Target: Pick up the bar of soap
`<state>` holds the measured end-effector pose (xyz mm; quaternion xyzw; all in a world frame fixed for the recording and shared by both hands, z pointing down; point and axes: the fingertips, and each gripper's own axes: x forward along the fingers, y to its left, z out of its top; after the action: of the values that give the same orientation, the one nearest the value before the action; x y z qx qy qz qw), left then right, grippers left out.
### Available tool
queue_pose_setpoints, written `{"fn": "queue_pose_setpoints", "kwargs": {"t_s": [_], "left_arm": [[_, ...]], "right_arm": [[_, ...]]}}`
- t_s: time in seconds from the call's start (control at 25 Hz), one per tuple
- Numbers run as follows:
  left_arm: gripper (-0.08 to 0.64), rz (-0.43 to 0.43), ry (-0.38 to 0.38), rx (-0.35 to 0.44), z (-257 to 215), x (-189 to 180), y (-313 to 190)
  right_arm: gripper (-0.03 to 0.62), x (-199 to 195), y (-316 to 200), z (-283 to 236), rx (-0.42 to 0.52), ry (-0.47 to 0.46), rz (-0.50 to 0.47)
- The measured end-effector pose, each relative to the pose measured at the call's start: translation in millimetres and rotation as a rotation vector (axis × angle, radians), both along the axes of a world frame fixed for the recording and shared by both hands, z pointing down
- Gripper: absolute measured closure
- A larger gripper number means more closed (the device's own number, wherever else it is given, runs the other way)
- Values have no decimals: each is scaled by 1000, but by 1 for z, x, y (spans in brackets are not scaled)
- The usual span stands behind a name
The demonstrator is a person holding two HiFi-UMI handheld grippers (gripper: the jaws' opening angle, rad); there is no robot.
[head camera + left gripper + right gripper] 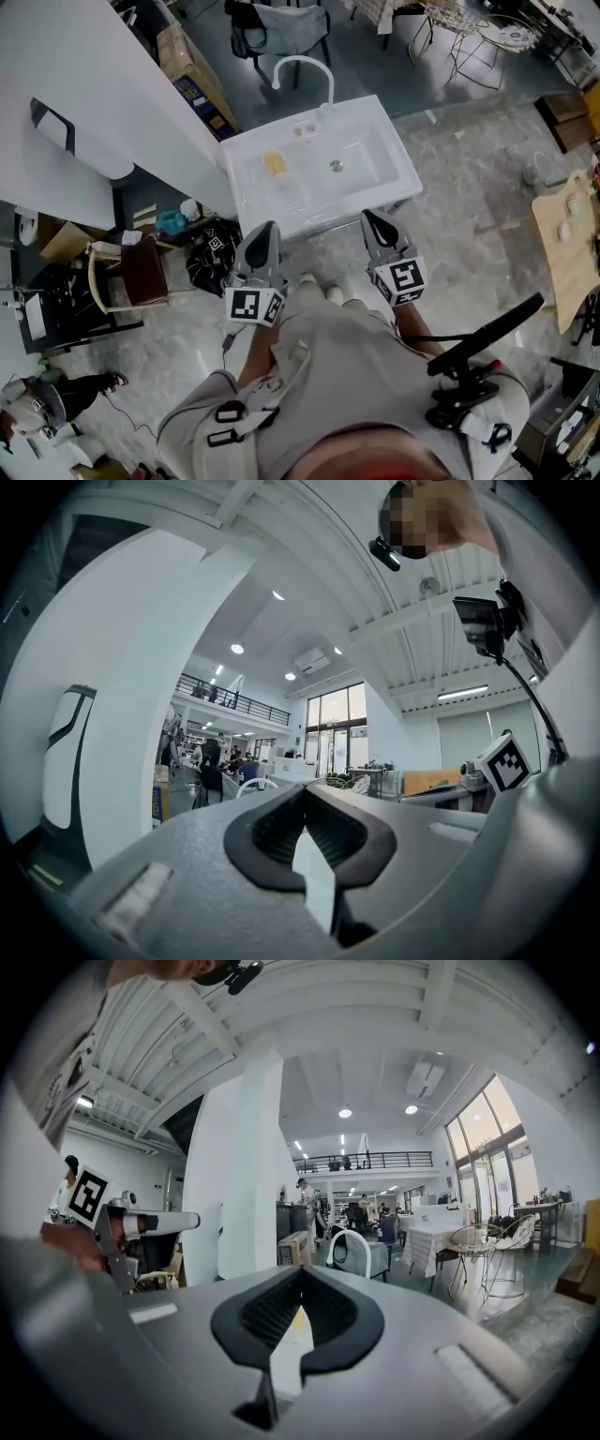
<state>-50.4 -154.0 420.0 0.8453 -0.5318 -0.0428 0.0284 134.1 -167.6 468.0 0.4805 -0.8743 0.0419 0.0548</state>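
Two grippers side by side just short of the near edge of the sink (403, 178), both aimed across it and roughly level. Left gripper (267, 229) in front of the sink's left half, clenched tight, pad tips pressed together with nothing caught between them, plain to see in the left gripper view. Right gripper (373, 218) in front of the sink's right half, likewise clenched and empty, its tips meeting in the right gripper view. Bar of soap (274, 163), yellow, lying flat inside the sink on the shallow left part of the basin, left of the drain (336, 166), well apart from both grippers and untouched. Curved white tap (302, 62) rising from the sink's far edge. Beyond the sink, a chair (281, 23) draped with grey cloth. Left of the sink, a broad white pillar (94, 94). By the sink's left front corner, a black bag (211, 255) on the floor. Far to the right of the sink, a pale wooden tabletop (562, 248) with a few small bits on it. Grey marbled floor (469, 159) all round the sink.
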Motion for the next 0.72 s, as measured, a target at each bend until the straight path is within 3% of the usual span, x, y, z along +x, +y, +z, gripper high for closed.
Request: {"fn": "queue_pose_setpoints", "kwargs": {"t_s": [0.44, 0.72], "left_arm": [[565, -2, 30, 1, -3, -41, -33], [565, 76, 22, 28, -1, -63, -52]], "right_arm": [[591, -52, -45, -19, 12, 17, -41], [591, -81, -69, -24, 31, 18, -22]]}}
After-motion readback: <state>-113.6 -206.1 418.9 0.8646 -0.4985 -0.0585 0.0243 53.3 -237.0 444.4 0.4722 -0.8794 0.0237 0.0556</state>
